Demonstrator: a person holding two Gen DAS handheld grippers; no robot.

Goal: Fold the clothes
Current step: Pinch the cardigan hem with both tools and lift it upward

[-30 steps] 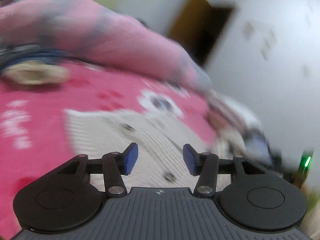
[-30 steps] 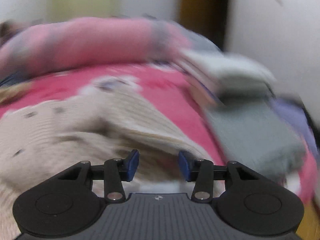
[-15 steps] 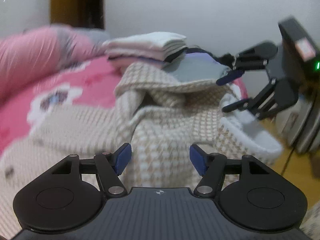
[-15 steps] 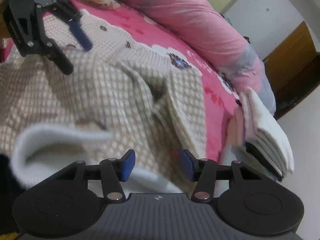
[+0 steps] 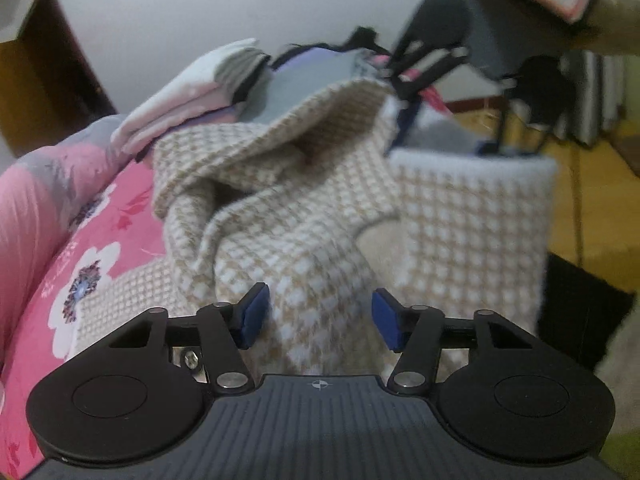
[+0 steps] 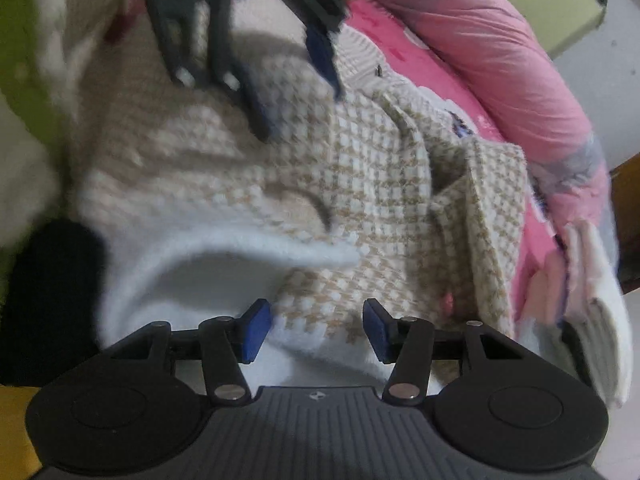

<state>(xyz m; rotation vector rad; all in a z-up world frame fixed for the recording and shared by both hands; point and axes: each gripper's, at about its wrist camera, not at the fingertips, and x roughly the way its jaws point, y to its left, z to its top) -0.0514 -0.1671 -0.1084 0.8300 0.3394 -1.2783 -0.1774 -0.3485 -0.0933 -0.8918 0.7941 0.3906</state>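
Observation:
A beige and white checked knit sweater lies crumpled on the pink floral bedsheet, with its white-lined hem turned up. My left gripper is open just over the sweater, and fabric lies below its wide-set blue pads. My right gripper is open too, low over the hem. The two face each other across the garment. The right gripper shows blurred at the far hem in the left wrist view. In the right wrist view the left gripper hangs over the sweater.
A stack of folded clothes sits on the bed just beyond the sweater, and shows as the stack in the right wrist view. A rolled pink duvet runs along the bed. Wooden floor and a brown door lie past the bed's edge.
Both views swung round from the bed's length to the sweater. The grippers have closed in on it from opposite sides and now face each other. Both stayed open.

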